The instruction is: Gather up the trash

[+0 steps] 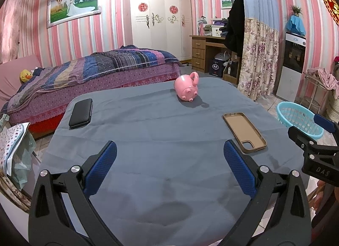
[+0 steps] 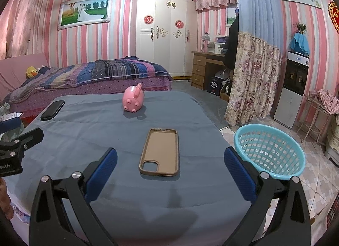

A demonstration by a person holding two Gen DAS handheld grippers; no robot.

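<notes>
While spread wide and holding nothing, left tongs [image 1: 169, 154] and right tongs [image 2: 170, 161] over grey tabletop [image 1: 159, 123]. Phone case [image 2: 160, 152] at 12 o'clock of right tongs; blue basket [image 2: 270, 154] at 2 o'clock.

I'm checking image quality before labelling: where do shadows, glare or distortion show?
Left wrist view: the pink pig-shaped plastic toy casts a shadow to its right on the grey tablecloth; room edges bow. Right wrist view: ceiling light glare at top centre; the brown phone case is sharp.
</notes>
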